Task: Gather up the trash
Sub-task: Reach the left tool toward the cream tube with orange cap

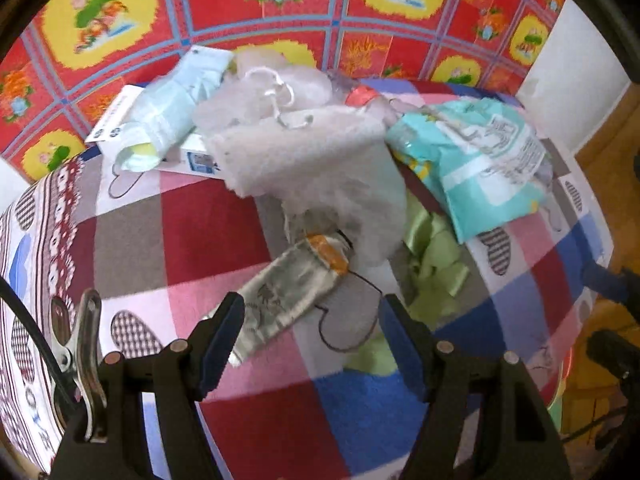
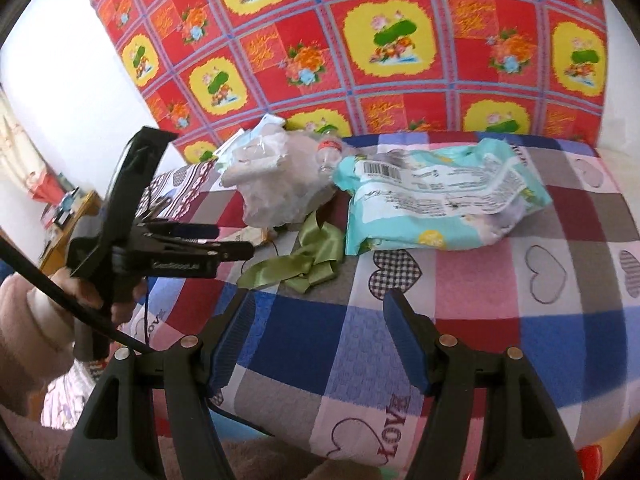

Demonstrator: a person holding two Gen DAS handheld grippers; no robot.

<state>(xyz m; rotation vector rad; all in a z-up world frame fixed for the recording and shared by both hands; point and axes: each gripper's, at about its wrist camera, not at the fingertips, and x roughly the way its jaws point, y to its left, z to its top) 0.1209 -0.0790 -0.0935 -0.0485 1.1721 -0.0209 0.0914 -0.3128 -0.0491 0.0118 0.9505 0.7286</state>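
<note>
Trash sits in a loose pile on a checked cloth [image 1: 208, 216] w/ heart prints; landmark = the teal wipes pack [image 2: 436, 196], crumpled, barcode up. Just left of the pack: clear plastic bottle [image 2: 329, 152] w/ red label, half buried under a whitish plastic bag [image 2: 272, 184]. In front of the pack, touching its lower left corner, green satin ribbon [image 2: 308, 260] in a tangle. Further left of the pack, past the ribbon, a flat grey sachet [image 1: 288, 292] w/ orange end lies on the cloth. Far left of the pack, behind the bag, a white carton [image 1: 120, 120] w/ a pale blue wrapper [image 1: 176, 96] on top. Left gripper [image 1: 312, 320] over the cloth, jaws apart, nothing clamped; the sachet's lower end lies by its left finger, contact unclear. Right gripper [image 2: 318, 320] in front of the pack, jaws apart, empty, above bare cloth. Right cam also shows the left gripper side-on, held by a hand [image 2: 80, 296] in a fuzzy sleeve. Red/yellow floral sheet [image 2: 360, 40] behind the pack as backdrop.
</note>
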